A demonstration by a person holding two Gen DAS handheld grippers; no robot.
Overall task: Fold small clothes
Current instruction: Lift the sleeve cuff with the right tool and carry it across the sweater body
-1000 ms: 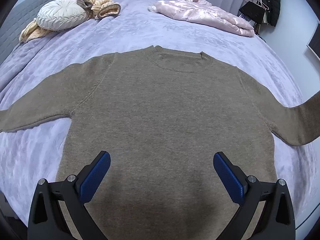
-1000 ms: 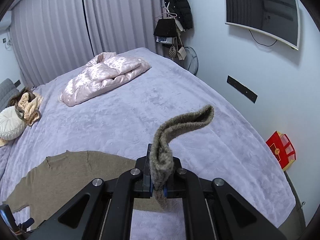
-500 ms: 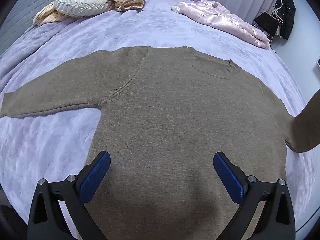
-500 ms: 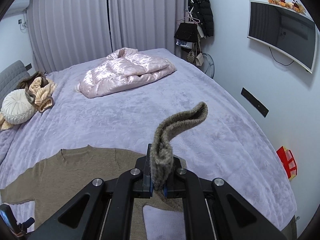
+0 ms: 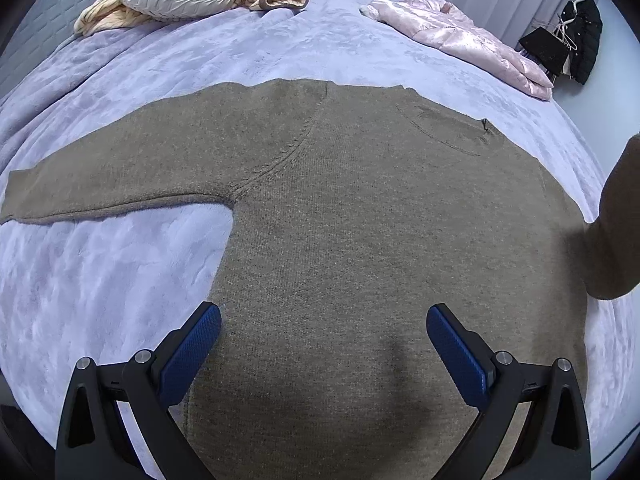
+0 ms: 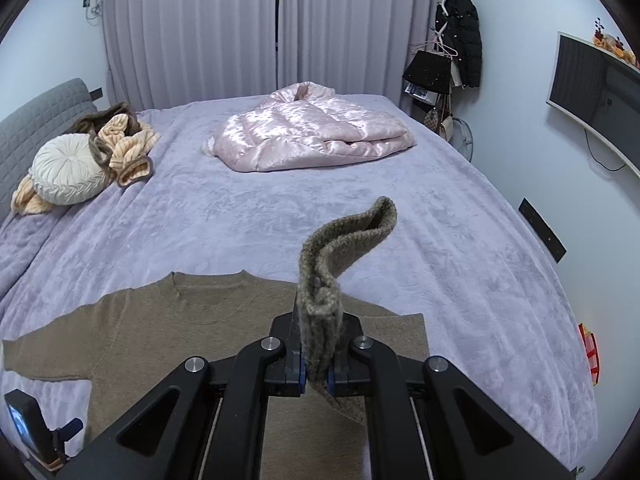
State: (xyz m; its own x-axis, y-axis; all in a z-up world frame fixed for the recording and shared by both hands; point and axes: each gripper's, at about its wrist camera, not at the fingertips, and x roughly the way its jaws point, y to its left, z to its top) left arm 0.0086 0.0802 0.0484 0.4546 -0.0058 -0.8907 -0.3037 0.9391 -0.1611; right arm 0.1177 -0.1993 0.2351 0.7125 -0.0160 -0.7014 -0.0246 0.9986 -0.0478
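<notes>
A taupe knit sweater (image 5: pixel 360 240) lies flat on the lavender bedspread (image 5: pixel 100 280), its one sleeve stretched straight out sideways. The left gripper (image 5: pixel 324 344) hovers wide apart above the hem, while the right gripper (image 6: pixel 316 372) pinches the other sleeve's cuff (image 6: pixel 344 240) (lifted, curling upward).

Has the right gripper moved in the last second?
Yes. The right gripper, shut on the sweater sleeve, has swung left: the pink quilt now sits centered and the wall TV nearer the right edge.

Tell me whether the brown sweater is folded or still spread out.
Mostly spread: the sweater lies flat on the bed, one sleeve out; only the other cuff is lifted by the right gripper.
</notes>
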